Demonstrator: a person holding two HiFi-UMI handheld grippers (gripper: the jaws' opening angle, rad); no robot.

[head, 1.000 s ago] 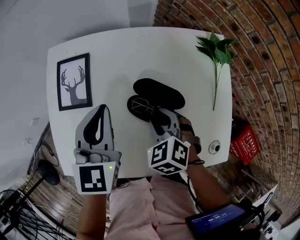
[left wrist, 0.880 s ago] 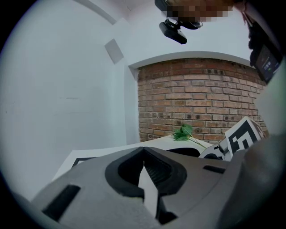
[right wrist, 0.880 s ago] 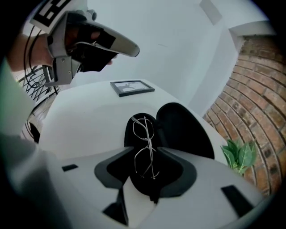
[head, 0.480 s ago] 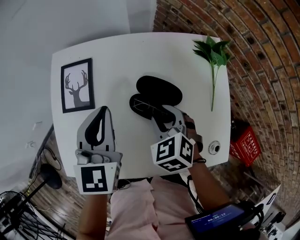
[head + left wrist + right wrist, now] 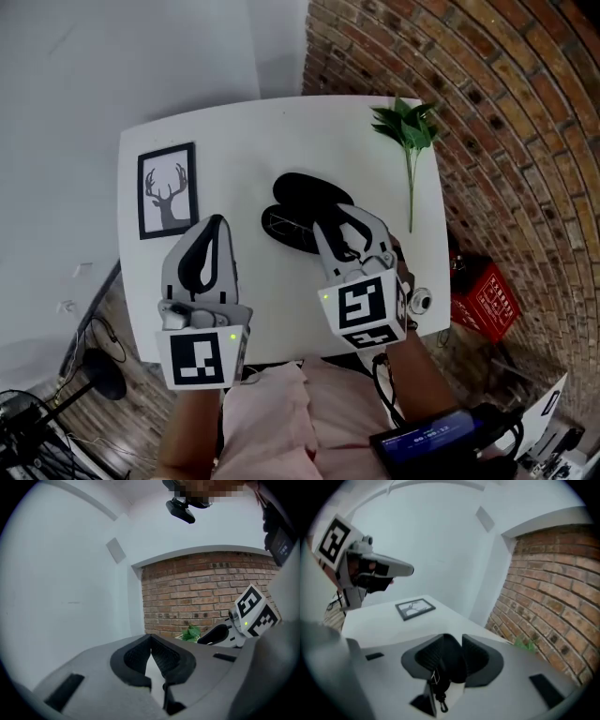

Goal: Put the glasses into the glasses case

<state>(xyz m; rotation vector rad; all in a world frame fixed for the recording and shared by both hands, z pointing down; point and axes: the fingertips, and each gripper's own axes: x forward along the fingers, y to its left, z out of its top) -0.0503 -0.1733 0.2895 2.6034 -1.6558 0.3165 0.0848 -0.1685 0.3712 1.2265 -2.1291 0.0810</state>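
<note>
At the middle of the counter [image 5: 234, 141], the glasses [image 5: 284, 225] are laid inside the open glasses case [image 5: 314, 192]. Over it the right tool [image 5: 345, 217] is held released, its jaws just narrowed on nothing; the left tool [image 5: 217, 223] is clenched, empty.

We saw a white surface [image 5: 272, 131] set in a corner between a white wall [image 5: 122, 56] and a brick wall [image 5: 506, 122].

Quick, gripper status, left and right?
Left gripper: shut, nothing in it.
Right gripper: open, though its jaws have just been closing a little; the glasses case shows through the gap, not gripped.
</note>
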